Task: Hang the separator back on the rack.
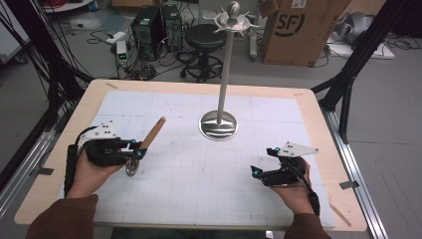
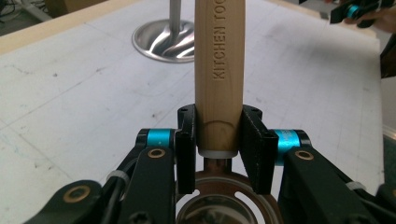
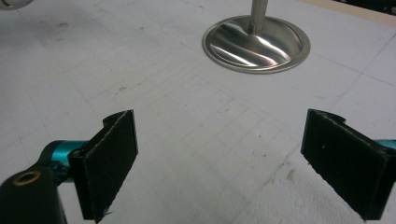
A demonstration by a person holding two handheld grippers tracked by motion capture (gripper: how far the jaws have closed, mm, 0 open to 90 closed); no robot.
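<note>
The left tongs (image 2: pixel 217 149) are clamped on the wooden handle of a spoon (image 2: pixel 218 70), near where the wood meets the metal. The spoon's metal bowl (image 1: pixel 132 168) hangs low by the tabletop (image 1: pixel 199 89), at its left side, and the handle tips up and away toward the stand (image 1: pixel 219 124). The right tongs (image 3: pixel 219 163) are wide apart with nothing in them. They sit over the white mat (image 3: pixel 187 140) at the right side, well apart from the spoon. The stand's shiny base (image 3: pixel 256 43) lies ahead of them.

"KITCHEN TOO", probably cut off, runs along the wooden handle (image 2: pixel 218 70); "SF" marks the cardboard box (image 1: pixel 298 27).
</note>
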